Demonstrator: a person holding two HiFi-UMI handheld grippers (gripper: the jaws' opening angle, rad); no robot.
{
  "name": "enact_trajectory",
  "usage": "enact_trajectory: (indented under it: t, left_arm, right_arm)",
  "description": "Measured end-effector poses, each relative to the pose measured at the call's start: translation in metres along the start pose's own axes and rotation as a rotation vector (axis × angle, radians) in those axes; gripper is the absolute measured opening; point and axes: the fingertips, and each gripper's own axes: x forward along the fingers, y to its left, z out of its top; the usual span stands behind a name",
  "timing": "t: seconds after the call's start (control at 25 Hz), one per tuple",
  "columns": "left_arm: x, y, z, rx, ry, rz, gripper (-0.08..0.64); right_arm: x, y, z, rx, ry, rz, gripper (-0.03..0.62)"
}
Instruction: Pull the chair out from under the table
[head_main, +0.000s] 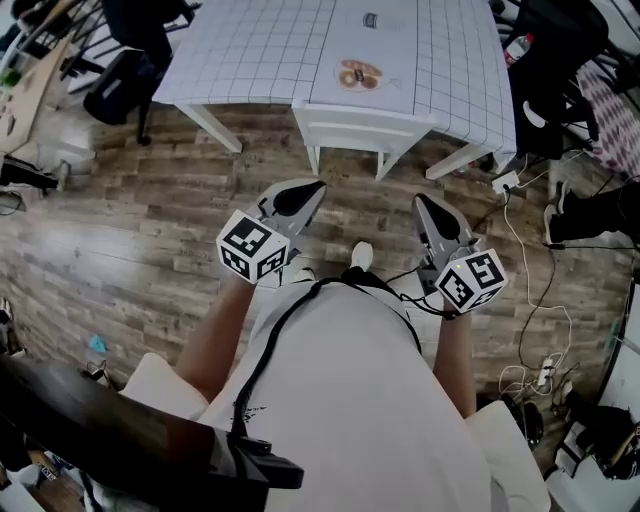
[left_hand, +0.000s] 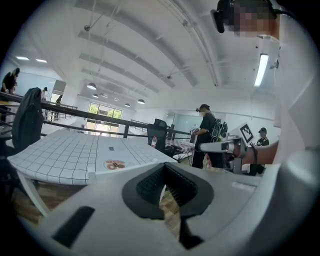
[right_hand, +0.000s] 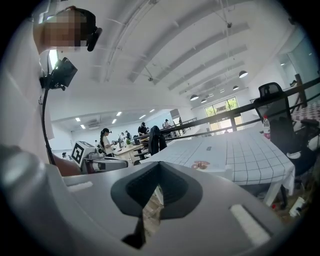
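Wood-plank floor (head_main: 150, 230) of an open, white-ceilinged hall, as I see it from the head view. Well left of my left gripper (head_main: 318, 185) stands a black office chair (head_main: 120, 80); ahead is the table (head_main: 260, 50) under a gridded cloth. Left gripper: jaws pressed together, nothing between them, aimed at the table. Chair (head_main: 365, 122): white, tucked under the table's near edge, ahead of both grippers and apart from them. Its back faces me, and its top rail runs left to right along the table edge. Right gripper (head_main: 418, 200): jaws likewise pressed together, empty. To its right, white cables (head_main: 535, 290) lie on the floor.
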Motion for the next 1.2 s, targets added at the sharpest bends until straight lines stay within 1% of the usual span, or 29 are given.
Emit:
enact_trajectory:
  t: [0.12,0.36,0.44,0.56,0.68,0.88,1.04,1.12,1.2]
  left_arm:
    - [0.024,0.002,0.004,0.010,0.017,0.032,0.008]
    - [0.064,0.006,0.006,0.025,0.036,0.091,0.008]
    - [0.072,0.010,0.005,0.035,0.049,0.116,0.008]
    - [0.079,0.018,0.008,0.031,0.048,0.156,0.008]
    - [0.084,0.025,0.013,0.040,0.052,0.177,0.008]
    - [0.089,0.046,0.004,0.102,0.125,0.187,0.008]
    - [0.083,0.065,-0.004,0.117,0.162,0.165,0.008]
    - [0.081,0.079,-0.007,0.141,0.186,0.163,0.008]
    - [0.083,0.100,-0.012,0.193,0.224,0.171,0.008]
  right_arm:
    - [0.003,-0.022,0.004,0.009,0.010,0.025,0.008]
    - [0.007,-0.067,-0.001,0.016,0.051,0.068,0.008]
    - [0.010,-0.080,-0.004,0.014,0.068,0.090,0.008]
    - [0.016,-0.096,-0.004,0.006,0.086,0.120,0.008]
    - [0.024,-0.109,0.001,0.014,0.084,0.128,0.008]
    - [0.041,-0.116,0.006,0.006,0.084,0.120,0.008]
    - [0.055,-0.112,0.005,-0.007,0.096,0.090,0.008]
    - [0.064,-0.114,-0.001,-0.055,0.130,0.055,0.008]
    - [0.077,-0.122,-0.010,-0.142,0.191,0.012,0.008]
